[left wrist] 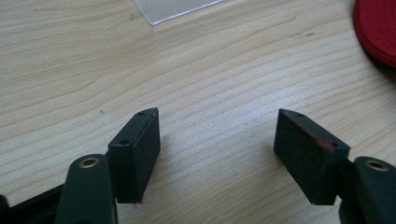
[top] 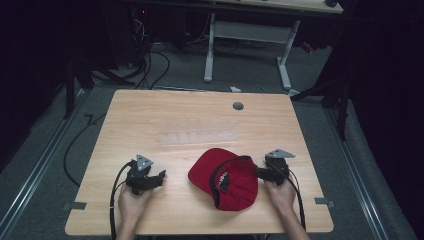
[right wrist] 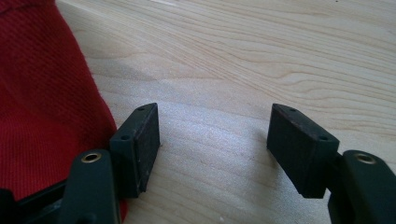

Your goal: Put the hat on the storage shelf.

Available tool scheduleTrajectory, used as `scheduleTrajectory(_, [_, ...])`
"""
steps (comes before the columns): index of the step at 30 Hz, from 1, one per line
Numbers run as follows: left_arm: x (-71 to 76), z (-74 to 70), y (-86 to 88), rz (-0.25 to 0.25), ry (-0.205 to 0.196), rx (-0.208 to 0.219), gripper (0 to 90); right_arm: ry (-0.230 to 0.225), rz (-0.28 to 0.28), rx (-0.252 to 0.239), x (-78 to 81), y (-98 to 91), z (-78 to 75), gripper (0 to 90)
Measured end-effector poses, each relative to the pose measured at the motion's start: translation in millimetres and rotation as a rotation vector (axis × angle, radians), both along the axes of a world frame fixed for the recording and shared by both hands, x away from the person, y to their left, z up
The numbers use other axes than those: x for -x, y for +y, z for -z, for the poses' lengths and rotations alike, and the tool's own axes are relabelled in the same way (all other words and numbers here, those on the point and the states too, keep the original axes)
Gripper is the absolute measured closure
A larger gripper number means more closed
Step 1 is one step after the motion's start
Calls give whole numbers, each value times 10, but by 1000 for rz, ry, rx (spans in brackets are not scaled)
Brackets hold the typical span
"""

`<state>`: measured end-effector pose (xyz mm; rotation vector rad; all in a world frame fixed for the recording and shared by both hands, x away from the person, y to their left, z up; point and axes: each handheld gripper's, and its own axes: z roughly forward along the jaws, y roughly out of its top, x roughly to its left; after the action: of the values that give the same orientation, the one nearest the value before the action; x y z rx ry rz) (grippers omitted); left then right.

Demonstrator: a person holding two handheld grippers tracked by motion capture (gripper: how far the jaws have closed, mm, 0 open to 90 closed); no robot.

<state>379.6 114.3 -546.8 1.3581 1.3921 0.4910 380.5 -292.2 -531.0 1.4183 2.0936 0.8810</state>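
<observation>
A red cap (top: 226, 177) lies upside down on the wooden table (top: 190, 120), brim toward the left, black lining showing. My left gripper (top: 156, 177) rests low on the table to the cap's left, apart from it, jaws wide open over bare wood (left wrist: 217, 140). The cap's red brim edge (left wrist: 378, 28) shows at the upper right of the left gripper view. My right gripper (top: 261, 172) sits at the cap's right side, open, with only wood between its pads (right wrist: 215, 144). The cap's red fabric (right wrist: 46, 102) lies just outside its left pad (right wrist: 140, 144).
A clear plastic sheet (top: 197, 136) lies flat on the table's middle, its corner (left wrist: 173, 8) ahead of the left gripper. A grey grommet hole (top: 238, 106) sits near the far edge. Beyond the table stand a white desk frame (top: 247, 45) and floor cables.
</observation>
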Motion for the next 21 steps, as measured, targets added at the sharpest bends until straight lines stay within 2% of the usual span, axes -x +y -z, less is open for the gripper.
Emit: scheduleTrajectory(21, [-1,0,-9,-5,1,0,309,0,0,0,0,0,-1,348])
